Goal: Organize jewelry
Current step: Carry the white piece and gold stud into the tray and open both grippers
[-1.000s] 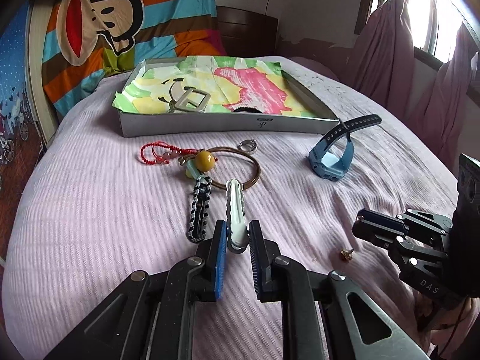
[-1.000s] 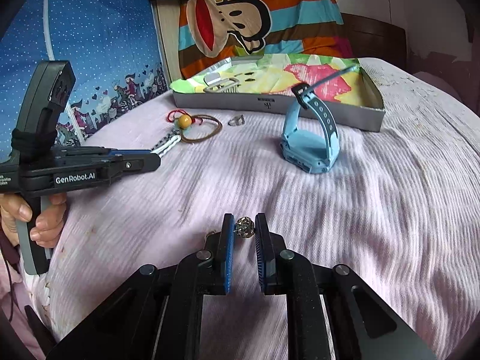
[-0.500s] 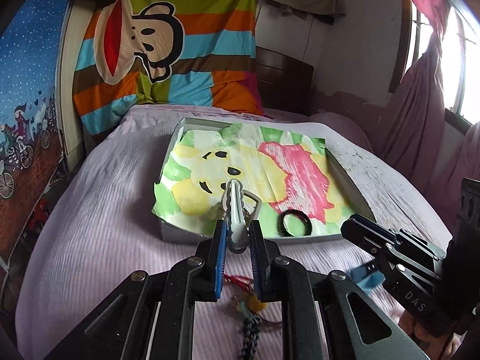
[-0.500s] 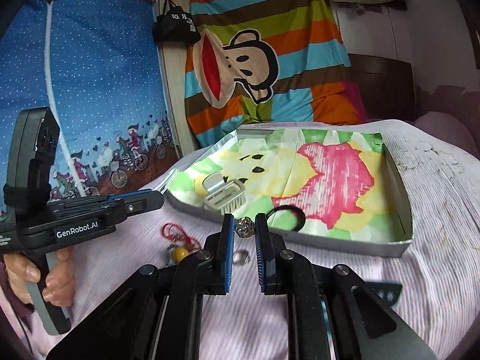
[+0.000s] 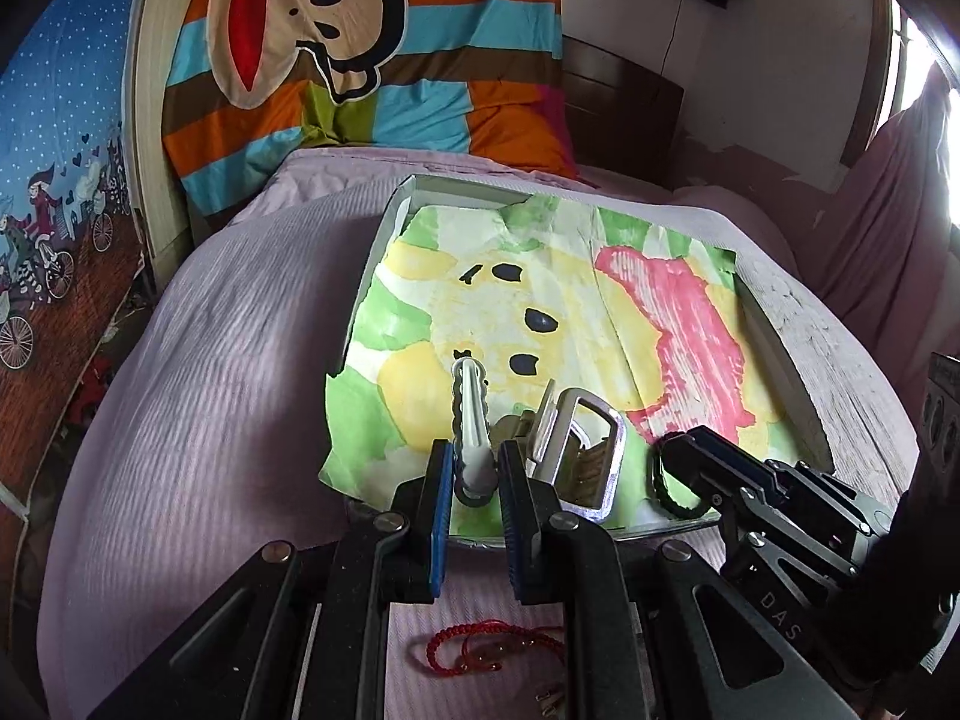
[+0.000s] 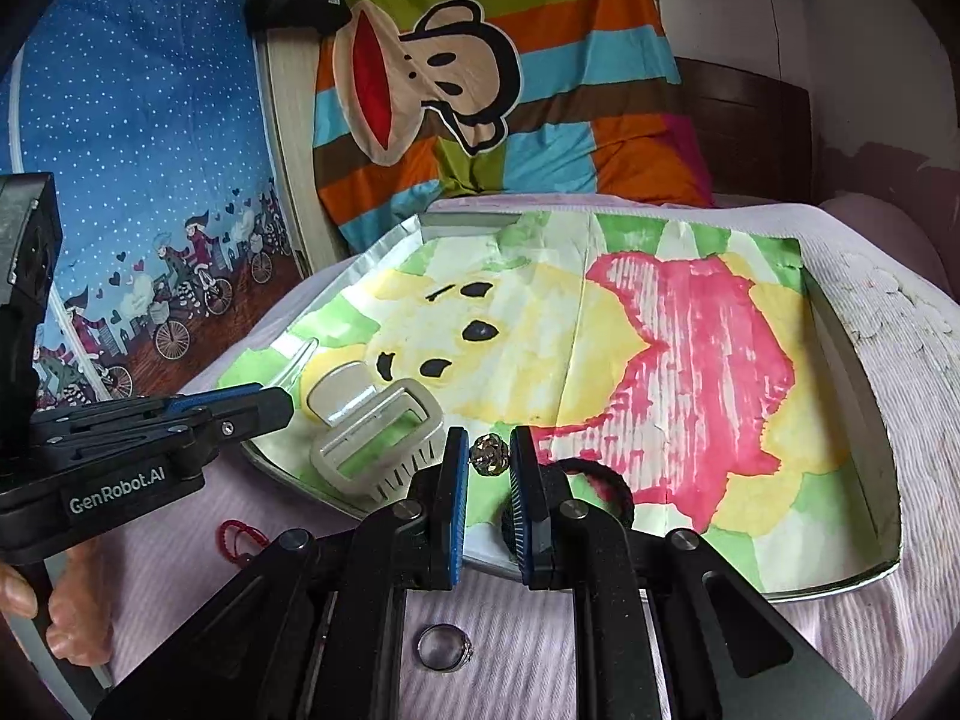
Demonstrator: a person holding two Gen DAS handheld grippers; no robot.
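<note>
Hairpin pinched in left tool, bead pinched in right tool, both over tray.

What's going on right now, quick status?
Left hand-held gripper shut on white hair clip; right hand-held gripper shut on sparkly bead. Both over tray. Nothing blocking.
</note>
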